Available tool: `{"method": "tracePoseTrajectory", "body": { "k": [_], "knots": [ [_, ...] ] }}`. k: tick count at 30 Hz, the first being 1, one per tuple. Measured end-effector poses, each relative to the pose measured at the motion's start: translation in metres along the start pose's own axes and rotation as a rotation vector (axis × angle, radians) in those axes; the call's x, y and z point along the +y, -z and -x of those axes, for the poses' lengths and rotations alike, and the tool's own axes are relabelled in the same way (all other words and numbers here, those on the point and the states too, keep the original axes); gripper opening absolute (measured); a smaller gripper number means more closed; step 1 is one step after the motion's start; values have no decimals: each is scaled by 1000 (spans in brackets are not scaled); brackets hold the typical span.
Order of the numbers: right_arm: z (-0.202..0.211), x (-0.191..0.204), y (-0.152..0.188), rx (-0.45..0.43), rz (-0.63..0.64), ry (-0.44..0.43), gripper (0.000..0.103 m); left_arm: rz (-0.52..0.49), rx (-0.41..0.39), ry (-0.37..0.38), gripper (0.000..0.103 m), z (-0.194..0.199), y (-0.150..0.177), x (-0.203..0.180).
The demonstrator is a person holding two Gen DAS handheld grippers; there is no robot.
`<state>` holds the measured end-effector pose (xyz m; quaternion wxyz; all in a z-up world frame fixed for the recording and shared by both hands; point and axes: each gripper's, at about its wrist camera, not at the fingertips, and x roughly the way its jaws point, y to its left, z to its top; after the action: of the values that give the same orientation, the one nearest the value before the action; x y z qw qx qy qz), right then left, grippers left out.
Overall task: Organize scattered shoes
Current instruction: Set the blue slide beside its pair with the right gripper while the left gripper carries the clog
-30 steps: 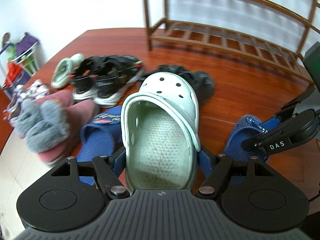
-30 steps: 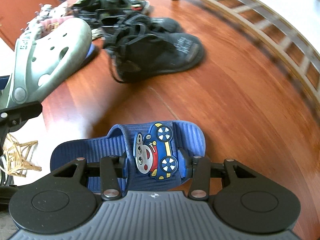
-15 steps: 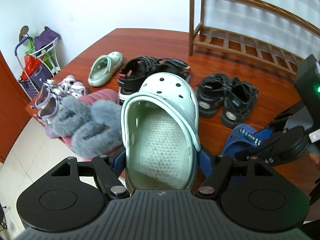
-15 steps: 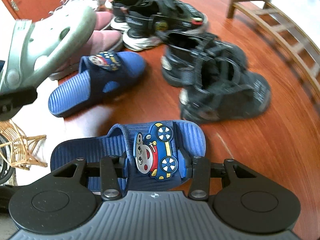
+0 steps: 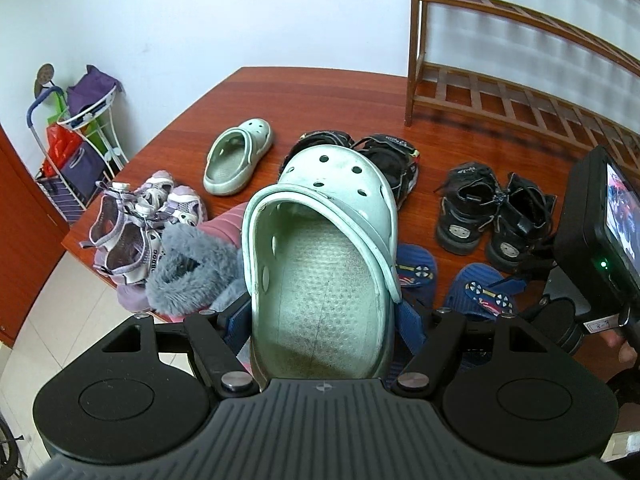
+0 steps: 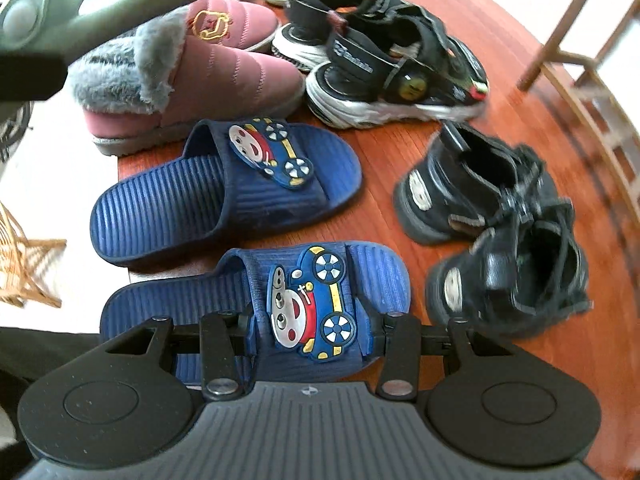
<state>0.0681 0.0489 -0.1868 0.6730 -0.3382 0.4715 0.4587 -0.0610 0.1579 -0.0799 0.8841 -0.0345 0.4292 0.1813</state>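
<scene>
My left gripper [image 5: 322,320] is shut on a pale green clog [image 5: 320,248] and holds it above the shoe pile. Its mate, a second green clog [image 5: 236,156], lies on the red-brown platform [image 5: 320,92]. My right gripper [image 6: 312,328] is shut on a blue slide with a car badge [image 6: 308,300], held just beside the matching blue slide [image 6: 224,196] that lies on the platform. In the left wrist view both slides [image 5: 478,294] show low at the right, next to the right gripper's body [image 5: 592,248].
Pink fur-lined slippers [image 6: 208,72], black-and-white sandals [image 6: 384,64], black shoes [image 6: 492,216] and lilac sandals [image 5: 136,220] lie on the platform. A wooden shoe rack [image 5: 500,92] stands at the back right. A wire cart [image 5: 72,132] stands left, off the platform's edge.
Both grippers have pulled back and risen with their shoes. More of the pile now shows, and the held blue slide now sits beside its mate.
</scene>
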Motion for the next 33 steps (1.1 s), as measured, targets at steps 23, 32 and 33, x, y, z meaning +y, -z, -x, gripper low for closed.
{"method": "tracePoseTrajectory", "body": {
  "k": [23,32,33],
  "knots": [
    [45,-14,-1,-43,-248,50,78,-52,-5,68,74,-31,-37,41],
    [86,-9,16,-75,-427,174,78,-46,-7,103,74,-52,-72,62],
    [89,-8,19,-78,-436,183,78,-44,-8,103,74,-56,-76,64]
  ]
}}
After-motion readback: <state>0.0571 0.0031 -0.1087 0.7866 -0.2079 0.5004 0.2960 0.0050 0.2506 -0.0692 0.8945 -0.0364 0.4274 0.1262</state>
